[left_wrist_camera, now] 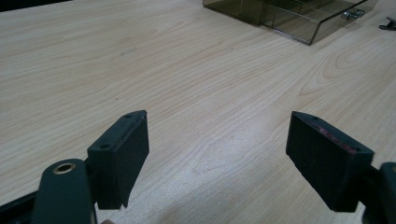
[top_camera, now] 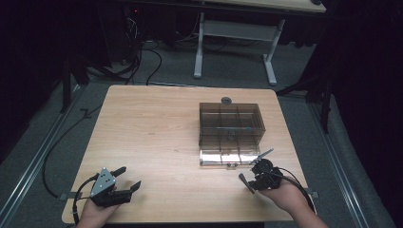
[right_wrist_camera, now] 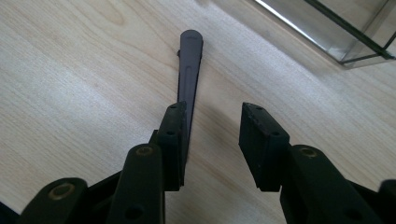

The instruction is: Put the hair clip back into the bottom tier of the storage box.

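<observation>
Status: early stage; nothing is gripped and no item appears to have gone into the box.

The smoky clear plastic box [top_camera: 231, 134] with inner dividers stands on the bench [top_camera: 152, 137] toward its right half, between the far edge and the near edge. Its compartments look mostly empty in the high view; a small dark fitting sits near its middle, and I cannot tell what it is. A small round dark object [top_camera: 226, 100] lies at the far edge, just behind the box.

Right tongs [right_wrist_camera: 212, 144]: at the near right corner, just short of the box's front. The jaws stand partly apart with bare wood between them. A slim dark flat stick [right_wrist_camera: 187, 70] lies on the bench, passing beside the outer face of one jaw and not between the two. It is not held.

Left tongs [left_wrist_camera: 217, 154]: near the near left corner, well apart from the box, jaws spread wide over bare wood, holding nothing.

Judgement: the grasp of the stick is not yet made; pickup and any placing at the box remain outstanding.
</observation>
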A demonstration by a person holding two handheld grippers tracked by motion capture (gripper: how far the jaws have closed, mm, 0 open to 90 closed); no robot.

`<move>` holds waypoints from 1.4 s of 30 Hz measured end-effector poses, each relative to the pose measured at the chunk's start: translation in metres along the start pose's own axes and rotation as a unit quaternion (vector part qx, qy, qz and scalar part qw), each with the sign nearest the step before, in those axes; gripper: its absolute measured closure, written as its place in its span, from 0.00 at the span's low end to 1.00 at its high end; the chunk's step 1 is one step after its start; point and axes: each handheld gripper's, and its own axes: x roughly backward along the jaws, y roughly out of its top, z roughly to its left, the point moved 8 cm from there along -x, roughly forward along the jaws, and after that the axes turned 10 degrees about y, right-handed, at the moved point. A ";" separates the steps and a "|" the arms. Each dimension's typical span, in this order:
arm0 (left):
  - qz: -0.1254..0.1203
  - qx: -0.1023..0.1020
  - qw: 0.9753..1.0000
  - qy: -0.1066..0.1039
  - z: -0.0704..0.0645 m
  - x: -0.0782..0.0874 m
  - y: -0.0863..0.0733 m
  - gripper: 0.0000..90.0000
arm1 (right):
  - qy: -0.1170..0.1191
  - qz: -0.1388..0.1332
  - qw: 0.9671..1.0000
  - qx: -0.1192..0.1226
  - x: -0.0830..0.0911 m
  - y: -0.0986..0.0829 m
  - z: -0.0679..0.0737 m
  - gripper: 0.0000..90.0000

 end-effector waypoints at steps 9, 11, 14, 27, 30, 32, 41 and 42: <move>0.001 -0.001 1.000 -0.002 0.000 0.000 0.000 0.24 | 0.008 0.049 0.999 0.002 -0.006 0.008 0.007 0.69; 0.001 -0.001 1.000 -0.002 -0.001 0.000 0.000 0.24 | 0.008 0.057 0.998 0.007 -0.008 0.011 0.009 0.70; 0.001 -0.002 1.000 -0.004 -0.001 0.000 0.000 0.24 | 0.008 0.066 0.998 0.014 -0.011 0.014 0.012 0.72; 0.000 -0.003 1.000 -0.005 -0.001 0.000 0.000 0.24 | 0.001 0.086 0.996 0.020 -0.018 0.023 0.012 0.83; 0.000 -0.003 1.000 -0.005 -0.001 0.000 0.000 0.24 | 0.001 0.089 0.996 0.024 -0.018 0.025 0.013 0.85; 0.000 -0.003 1.000 -0.005 -0.001 0.000 0.000 0.24 | -0.003 0.091 0.996 0.023 -0.018 0.026 0.012 0.86; 0.001 -0.004 1.000 -0.007 -0.001 0.001 0.000 0.24 | -0.003 0.100 0.995 0.023 -0.021 0.028 0.013 0.89; 0.000 -0.003 1.000 -0.007 -0.001 0.000 0.000 0.24 | -0.004 0.100 0.995 0.023 -0.021 0.029 0.013 0.89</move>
